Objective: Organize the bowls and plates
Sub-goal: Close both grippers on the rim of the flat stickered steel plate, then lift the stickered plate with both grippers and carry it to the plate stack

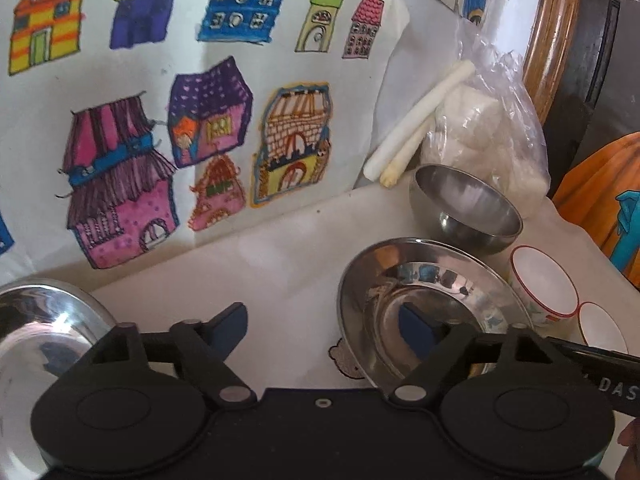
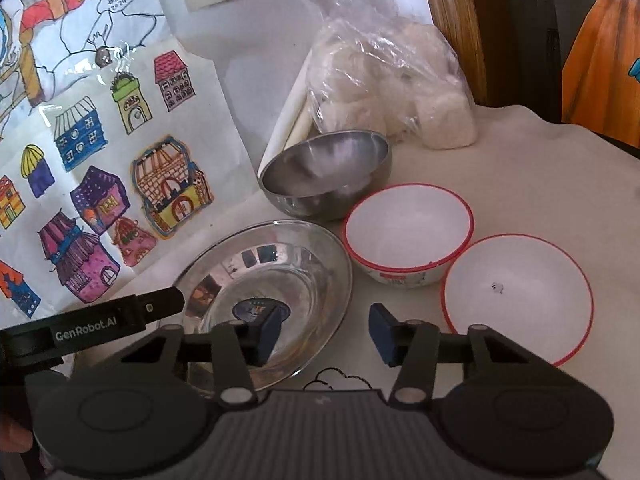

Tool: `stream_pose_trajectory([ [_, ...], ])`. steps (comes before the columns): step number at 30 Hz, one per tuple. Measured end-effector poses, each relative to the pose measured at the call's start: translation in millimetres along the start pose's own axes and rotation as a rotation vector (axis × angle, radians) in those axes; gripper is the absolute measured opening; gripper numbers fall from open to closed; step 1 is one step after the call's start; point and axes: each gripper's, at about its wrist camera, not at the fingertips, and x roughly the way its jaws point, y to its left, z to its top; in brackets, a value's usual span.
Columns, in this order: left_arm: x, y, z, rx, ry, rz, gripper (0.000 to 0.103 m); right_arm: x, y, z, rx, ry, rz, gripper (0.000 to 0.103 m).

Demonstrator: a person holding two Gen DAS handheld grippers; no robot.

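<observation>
A: Nearest first. In my left wrist view the left gripper (image 1: 324,330) sits at bottom centre, jaws wide apart, nothing pressed between the pads. Its right finger hangs over the near rim of the steel plate (image 1: 424,304); its left finger is over bare tablecloth (image 1: 280,264). A second steel plate (image 1: 40,332) shows at lower left.

B: And the right?

A: The right gripper (image 2: 324,334) is at bottom centre of its own view, jaws partly closed, narrower than the left, gripping nothing. Its left finger is over the same steel plate (image 2: 268,280); its right finger is beside the near white bowl (image 2: 520,296). I can't tell whether either finger touches the rim.

B: Farther back?

A: A second red-rimmed white bowl (image 2: 408,232) at centre right, touching the first. Behind it, a steel bowl (image 2: 326,172). Then a plastic bag (image 2: 384,80) of white lumps, upper centre, against the wall drawings (image 2: 100,184).

B: Risks?

A: My judgement: both grippers crowd one plate. If each closes on it, they could collide or tip it. Polished steel is slick, so a shallow rim pinch may slip and knock the bowls alongside.
</observation>
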Motion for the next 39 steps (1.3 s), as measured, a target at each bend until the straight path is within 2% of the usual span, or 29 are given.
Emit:
stream_pose_trajectory([
  [3, 2.9, -2.2, -1.0, 0.0, 0.004, -0.013, 0.07, 3.7, -2.2, -0.7, 0.008, 0.004, 0.0, 0.047],
  [8, 6.9, -2.7, -1.0, -0.006, 0.012, -0.018, 0.045, 6.7, -4.7, -1.5, 0.015, 0.004, -0.005, 0.038],
  [12, 8.3, -0.9, -1.2, -0.015, 0.018, -0.027, 0.038, 8.5, -6.1, -1.7, 0.018, 0.003, -0.004, 0.033],
  [17, 7.7, -4.3, -2.3, 0.0, 0.02, -0.063, 0.018, 9.3, -4.9, -2.7, 0.021, 0.002, 0.007, 0.025],
  [27, -5.1, -3.3, -7.0, 0.024, 0.016, -0.043, 0.018, 4.5, 1.2, -8.1, 0.001, 0.013, 0.021, 0.023],
  [39, -41.5, -6.7, -16.7, 0.063, -0.047, -0.006, 0.018, -22.2, 12.4, -17.8, -0.018, -0.03, 0.042, 0.023],
])
